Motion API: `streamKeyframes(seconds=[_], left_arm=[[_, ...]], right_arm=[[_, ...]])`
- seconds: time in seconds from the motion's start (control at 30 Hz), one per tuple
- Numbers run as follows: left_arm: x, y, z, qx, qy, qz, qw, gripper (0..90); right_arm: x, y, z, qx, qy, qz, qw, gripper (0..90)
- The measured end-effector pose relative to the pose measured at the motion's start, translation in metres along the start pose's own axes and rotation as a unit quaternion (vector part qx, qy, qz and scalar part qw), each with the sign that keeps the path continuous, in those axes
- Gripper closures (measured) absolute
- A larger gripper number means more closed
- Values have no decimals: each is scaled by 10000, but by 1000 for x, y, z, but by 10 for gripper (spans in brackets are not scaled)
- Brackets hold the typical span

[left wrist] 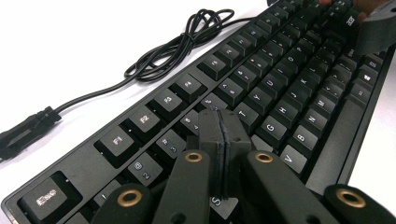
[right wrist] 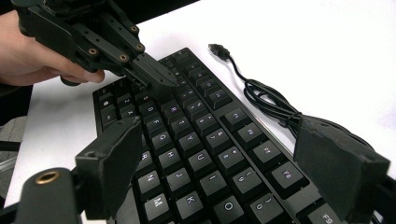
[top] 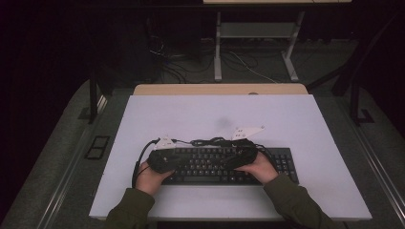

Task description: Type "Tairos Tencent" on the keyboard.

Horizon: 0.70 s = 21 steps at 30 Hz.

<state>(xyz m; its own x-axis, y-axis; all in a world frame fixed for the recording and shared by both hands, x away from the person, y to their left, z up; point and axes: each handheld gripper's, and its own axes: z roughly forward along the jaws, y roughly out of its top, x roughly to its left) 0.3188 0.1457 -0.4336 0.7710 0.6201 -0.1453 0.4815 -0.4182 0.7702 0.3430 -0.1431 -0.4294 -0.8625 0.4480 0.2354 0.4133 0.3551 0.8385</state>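
The keyboard (top: 224, 164) was placed near the surface's (top: 296, 124) front edge. The left gripper's (left wrist: 223, 140) fingers were clenched over its keys; the right gripper's (right wrist: 224, 172) fingers were spread, released.

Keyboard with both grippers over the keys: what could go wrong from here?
1. The left gripper is shut with its tip among the upper-left letter keys of the keyboard; the broad tip could press two keys at once.
2. The right gripper hangs open over the middle rows; a jaw may catch a keycap.
3. The bundled cable lies close behind and could snag.
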Motion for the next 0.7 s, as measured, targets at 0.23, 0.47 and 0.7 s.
streamKeyframes(seconds=[0.23, 0.47, 0.7], left_arm=[[-2, 1, -2, -45, 3, -9, 10000, 840], [-3, 1, -6, -50, 31, 12, 10000, 745], [-5, 1, -9, -108, 95, -60, 9999, 574]], right_arm=[[1, 0, 1, 13, 27, -10, 10000, 152], [5, 0, 2, 103, 111, -67, 9999, 152], [11, 1, 2, 201, 224, -66, 9995, 246]])
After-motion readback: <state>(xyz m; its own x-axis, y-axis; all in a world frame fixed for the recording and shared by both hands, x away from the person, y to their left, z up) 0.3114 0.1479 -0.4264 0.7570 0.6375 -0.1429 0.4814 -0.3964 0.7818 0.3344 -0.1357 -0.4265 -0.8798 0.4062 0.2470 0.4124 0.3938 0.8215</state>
